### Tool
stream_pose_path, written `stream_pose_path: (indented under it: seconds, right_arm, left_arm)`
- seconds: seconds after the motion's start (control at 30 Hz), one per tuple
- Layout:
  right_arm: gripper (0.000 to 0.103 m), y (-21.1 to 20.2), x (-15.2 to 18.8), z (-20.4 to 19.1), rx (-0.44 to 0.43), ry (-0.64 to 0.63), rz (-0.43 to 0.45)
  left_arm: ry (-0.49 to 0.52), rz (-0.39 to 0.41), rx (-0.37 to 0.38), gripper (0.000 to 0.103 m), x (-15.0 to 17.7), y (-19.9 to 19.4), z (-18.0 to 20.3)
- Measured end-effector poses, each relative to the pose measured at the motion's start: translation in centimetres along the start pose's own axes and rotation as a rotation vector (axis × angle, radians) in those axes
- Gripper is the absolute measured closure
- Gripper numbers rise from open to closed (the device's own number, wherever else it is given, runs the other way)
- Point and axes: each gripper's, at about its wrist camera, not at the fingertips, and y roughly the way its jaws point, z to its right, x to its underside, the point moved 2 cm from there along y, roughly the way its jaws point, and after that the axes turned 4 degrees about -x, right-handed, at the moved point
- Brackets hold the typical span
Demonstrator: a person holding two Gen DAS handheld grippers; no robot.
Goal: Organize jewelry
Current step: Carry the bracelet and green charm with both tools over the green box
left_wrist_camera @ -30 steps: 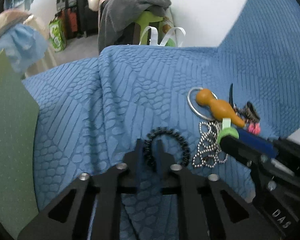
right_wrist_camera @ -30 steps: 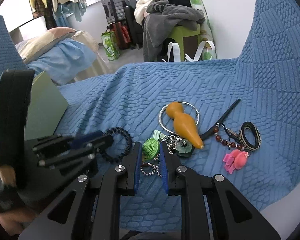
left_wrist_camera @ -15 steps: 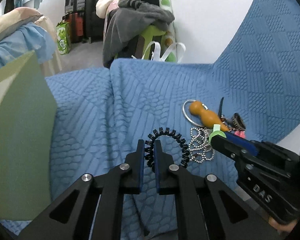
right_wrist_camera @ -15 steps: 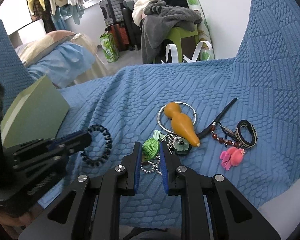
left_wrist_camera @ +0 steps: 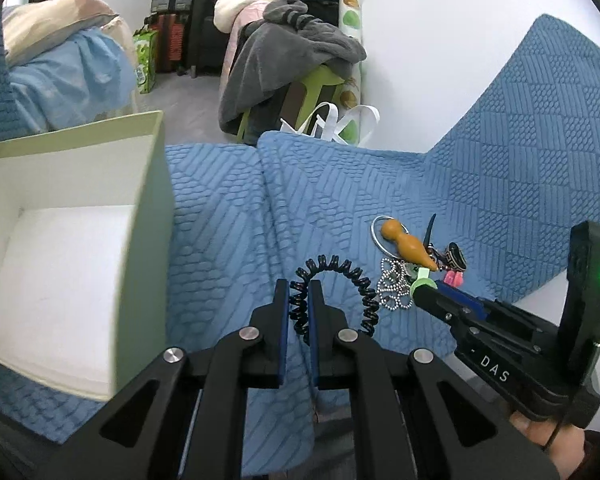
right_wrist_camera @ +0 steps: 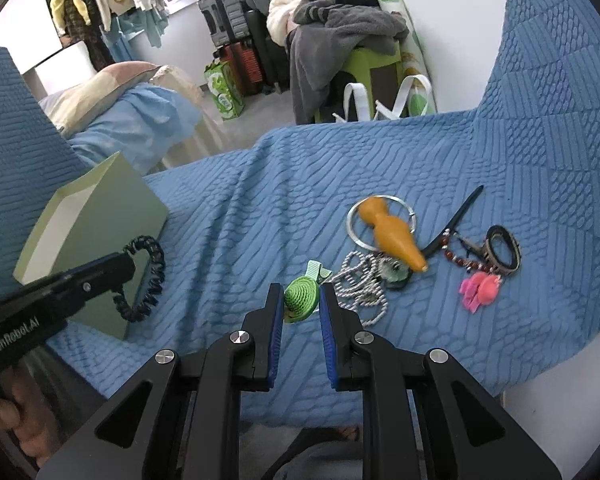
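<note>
My left gripper [left_wrist_camera: 299, 294] is shut on a black coiled bracelet [left_wrist_camera: 354, 276], which hangs off the blue cover beside the open pale green box [left_wrist_camera: 148, 220]. In the right wrist view that left gripper [right_wrist_camera: 126, 258] holds the coil [right_wrist_camera: 154, 276] in front of the box [right_wrist_camera: 112, 208]. My right gripper [right_wrist_camera: 300, 294] is shut on a green woven clip [right_wrist_camera: 302, 300], held just above the silver ball chain [right_wrist_camera: 360, 280]. The right gripper [left_wrist_camera: 420, 286] also shows in the left wrist view, its tip by the jewelry pile.
On the blue textured cover [right_wrist_camera: 260, 200] lie an orange gourd pendant on a silver ring [right_wrist_camera: 392, 232], a black stick [right_wrist_camera: 460, 216], a bead string [right_wrist_camera: 460, 256], a black band [right_wrist_camera: 504, 248] and a pink charm [right_wrist_camera: 480, 288]. Clothes, luggage and a green stool [right_wrist_camera: 364, 68] stand beyond.
My left gripper has lifted the black coil off the cover and moved left, so the box's white inside came into view. The right gripper rose slightly with the green clip.
</note>
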Motion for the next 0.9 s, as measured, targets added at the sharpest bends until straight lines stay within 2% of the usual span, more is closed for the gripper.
stream_pose_path:
  seconds: [0.2,0.37,0.57,0.67,0.77,0.9]
  right_arm:
    - [0.087,-1.4,0.1,-2.5,-0.003,-0.027,0.013]
    - [0.087,-2.7,-0.9,-4.6,-0.006,-0.048,0.046]
    - [0.087,-5.4,-2.8,-7.8,-0.017,-0.061,0.111]
    - [0.087,-7.1,-4.0,-9.6,-0.027,-0.080,0.151]
    - [0.087,-8.0,-5.4,-11.2,-0.047,-0.105,0.172]
    - [0.087,-9.3,-7.4,-13.7,-0.056,-0.157,0.210]
  left_arm:
    - [-0.019,0.032,0.016,0.095,-1.3,-3.2,-1.5]
    - [0.008,0.041,0.034,0.095,-2.5,-6.1,-2.2]
    - [0.034,0.121,0.042,0.095,-4.2,-10.9,-3.2]
    - [0.041,0.151,0.013,0.095,-5.1,-12.8,-4.0]
    - [0.021,0.179,0.024,0.094,-5.8,-14.5,-5.0]
    - [0.017,0.226,-0.001,0.095,-6.5,-16.7,-6.4]
